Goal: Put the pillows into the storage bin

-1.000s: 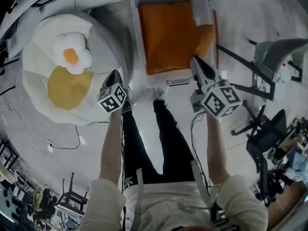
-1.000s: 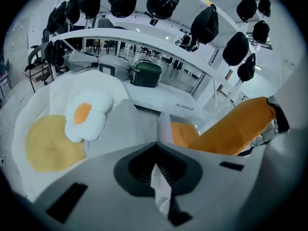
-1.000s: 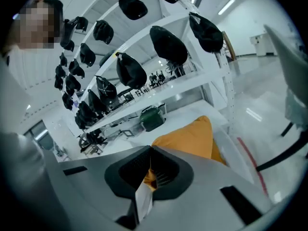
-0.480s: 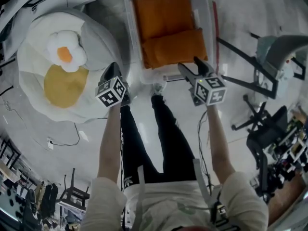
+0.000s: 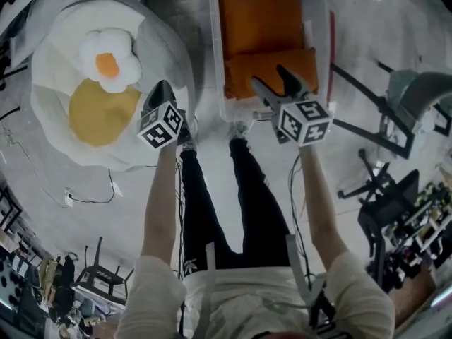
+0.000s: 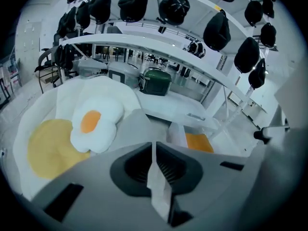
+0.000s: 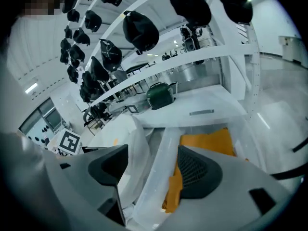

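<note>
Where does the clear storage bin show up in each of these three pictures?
Head view: storage bin at top centre.
Left gripper view: bin just right of centre, small and partly hidden.
Right gripper view: bin low centre, close up.
Shared landmark: the orange pillows lying inside it.

The far end of the storage bin (image 5: 216,55) runs off the head view's top edge; the right tongs (image 5: 267,74) hide its near rim and part of the nearer orange pillow (image 5: 304,66).
</note>
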Tool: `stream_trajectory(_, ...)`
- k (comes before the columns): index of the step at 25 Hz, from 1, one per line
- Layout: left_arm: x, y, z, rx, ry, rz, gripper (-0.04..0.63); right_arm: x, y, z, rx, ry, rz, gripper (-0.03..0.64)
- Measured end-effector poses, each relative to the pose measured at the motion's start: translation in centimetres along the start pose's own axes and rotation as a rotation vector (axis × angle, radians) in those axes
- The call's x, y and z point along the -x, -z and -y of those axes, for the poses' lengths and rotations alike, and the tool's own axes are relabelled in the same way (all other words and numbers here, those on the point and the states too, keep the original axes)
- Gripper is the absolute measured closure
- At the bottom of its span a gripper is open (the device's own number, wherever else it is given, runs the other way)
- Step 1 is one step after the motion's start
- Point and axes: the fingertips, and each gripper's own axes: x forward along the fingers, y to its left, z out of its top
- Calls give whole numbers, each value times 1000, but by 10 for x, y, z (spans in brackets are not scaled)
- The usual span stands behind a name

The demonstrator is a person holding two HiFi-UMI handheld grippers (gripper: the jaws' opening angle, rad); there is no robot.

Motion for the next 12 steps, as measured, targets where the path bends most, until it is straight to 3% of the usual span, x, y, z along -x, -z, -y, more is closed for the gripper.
stream_trajectory(5,0,-9,-57,81,-20,44,569,-59,-17,-76,51,-125,-1,324)
stream_trajectory(7,-3,-4,-73,126,26,22,449,-83,-18,-111,42,-191,-15,324)
stream_trajectory(8,-6,-1,-82,153,47,7,435,-96,-17,-129,38,-220,-25,324)
stream_trajectory(10,-14,6,-104,260,84,-9,417,-125,-10,-161,55,-262,-50,324)
stream_trajectory(12,-29,14,-131,458,125,9,397,-161,-2,-188,95,-293,-82,324)
